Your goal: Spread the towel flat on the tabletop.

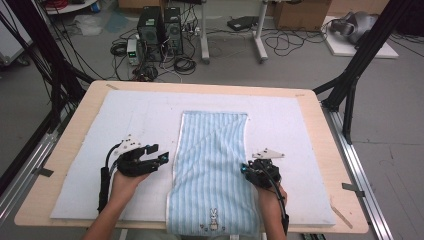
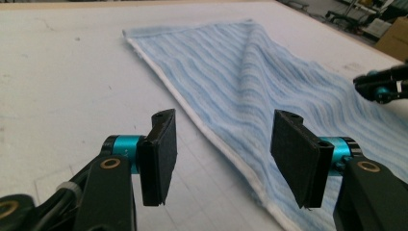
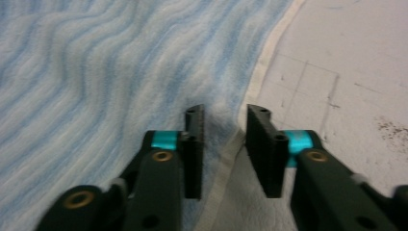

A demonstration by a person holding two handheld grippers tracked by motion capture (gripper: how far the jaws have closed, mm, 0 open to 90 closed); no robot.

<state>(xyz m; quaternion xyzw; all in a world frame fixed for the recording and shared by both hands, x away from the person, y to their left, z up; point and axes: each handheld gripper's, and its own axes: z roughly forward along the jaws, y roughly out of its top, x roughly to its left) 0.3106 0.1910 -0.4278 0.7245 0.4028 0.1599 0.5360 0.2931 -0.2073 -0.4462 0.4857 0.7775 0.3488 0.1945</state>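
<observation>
A person's left hand (image 1: pixel 122 182) is holding the left gripper (image 1: pixel 161 155) just beside the left long edge of a light blue striped towel (image 1: pixel 212 165), over the white mat (image 1: pixel 100 150) that is covering the wooden table (image 1: pixel 320 115). In the left gripper view its two black pads (image 2: pixel 161 154) are standing wide apart with nothing between them, the towel's white hem running up through the gap below them; whether the pads are touching the cloth cannot be told.

The towel is lying flat and lengthwise down the middle of the mat, its near end with a small rabbit motif (image 1: pixel 213 218) hanging slightly over the table's front edge.

On the far side of the towel, the right hand (image 1: pixel 270 197) is bringing the right gripper (image 1: pixel 244 169) against the right long edge. In the right gripper view its jaws are sitting only a little apart, straddling the hem, with the edge of the cloth lying between them but not yet pinched
</observation>
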